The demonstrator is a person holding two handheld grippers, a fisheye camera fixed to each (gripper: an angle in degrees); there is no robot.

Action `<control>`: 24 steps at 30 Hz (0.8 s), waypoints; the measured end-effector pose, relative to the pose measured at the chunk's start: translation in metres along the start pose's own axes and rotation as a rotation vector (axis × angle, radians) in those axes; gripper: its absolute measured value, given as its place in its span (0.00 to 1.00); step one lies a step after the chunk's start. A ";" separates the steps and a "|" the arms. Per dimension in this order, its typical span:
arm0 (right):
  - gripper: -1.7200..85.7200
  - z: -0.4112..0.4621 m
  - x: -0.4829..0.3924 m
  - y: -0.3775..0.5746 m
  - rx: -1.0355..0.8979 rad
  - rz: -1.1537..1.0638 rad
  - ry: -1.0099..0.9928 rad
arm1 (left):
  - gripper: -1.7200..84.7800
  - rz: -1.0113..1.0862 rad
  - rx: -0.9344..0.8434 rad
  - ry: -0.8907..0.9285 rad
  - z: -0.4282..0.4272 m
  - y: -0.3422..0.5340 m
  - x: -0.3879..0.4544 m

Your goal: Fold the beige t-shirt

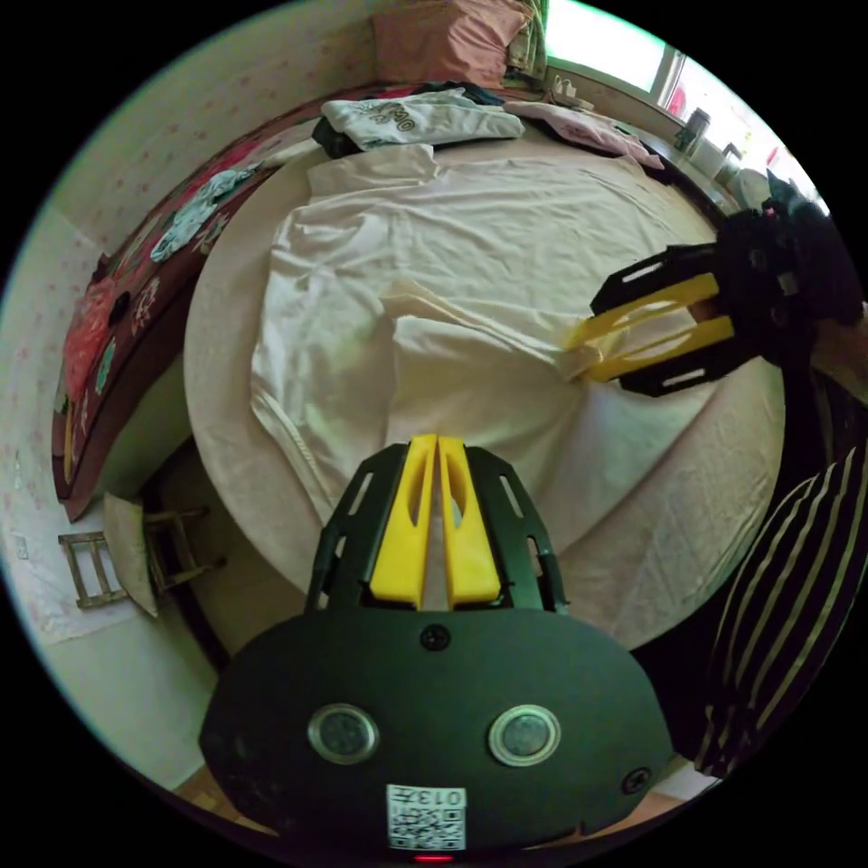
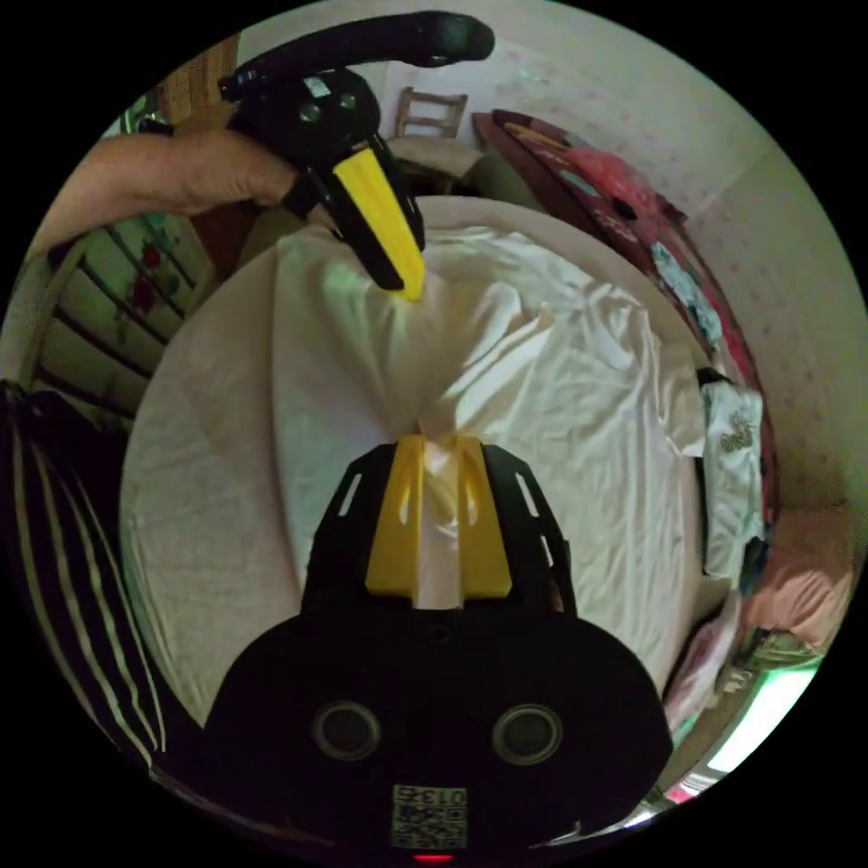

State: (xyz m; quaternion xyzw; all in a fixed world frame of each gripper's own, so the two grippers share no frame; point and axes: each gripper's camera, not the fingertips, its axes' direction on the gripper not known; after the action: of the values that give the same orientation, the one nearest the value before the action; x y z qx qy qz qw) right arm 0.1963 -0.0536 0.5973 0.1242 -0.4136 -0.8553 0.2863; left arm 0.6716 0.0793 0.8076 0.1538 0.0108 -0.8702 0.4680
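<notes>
The beige t-shirt (image 1: 470, 226) lies spread over a round table (image 1: 687, 524), its lower part pulled up into a fold. In the left gripper view my left gripper (image 1: 437, 443) sits at the shirt's near edge, jaws together on the fabric. My right gripper (image 1: 583, 354) comes in from the right, shut on a bunched piece of the shirt. In the right gripper view the t-shirt (image 2: 579, 407) runs away from my right gripper (image 2: 440, 445), with cloth pinched between the yellow jaws. My left gripper (image 2: 411, 285) pinches a raised peak of fabric further off.
A folded white printed shirt (image 1: 416, 122) and a pink garment (image 1: 588, 127) lie at the table's far edge. A dark red bedspread (image 1: 117, 334) curves along the left, with a small wooden stool (image 1: 136, 551) on the floor. A person's striped clothing (image 1: 787, 588) stands at the right.
</notes>
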 end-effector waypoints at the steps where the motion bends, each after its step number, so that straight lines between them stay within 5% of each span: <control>1: 0.05 -0.003 0.011 -0.005 0.015 0.024 -0.057 | 0.02 0.000 0.011 -0.004 0.002 0.002 -0.001; 13: 0.06 -0.019 0.173 0.051 0.106 0.735 -0.435 | 0.03 -0.037 0.071 0.088 0.017 0.023 -0.011; 18: 0.07 -0.035 0.162 -0.014 0.083 0.515 -0.246 | 0.08 -0.095 0.237 0.012 -0.006 0.029 -0.021; 24: 0.10 -0.022 0.150 -0.113 0.072 0.292 -0.208 | 0.11 0.030 0.074 0.080 0.024 0.002 -0.023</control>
State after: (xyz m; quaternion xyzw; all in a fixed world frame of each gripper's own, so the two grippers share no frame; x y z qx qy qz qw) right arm 0.0413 -0.1009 0.4995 -0.0163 -0.4847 -0.7976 0.3586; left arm 0.6784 0.0929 0.8368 0.2059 -0.0048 -0.8560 0.4742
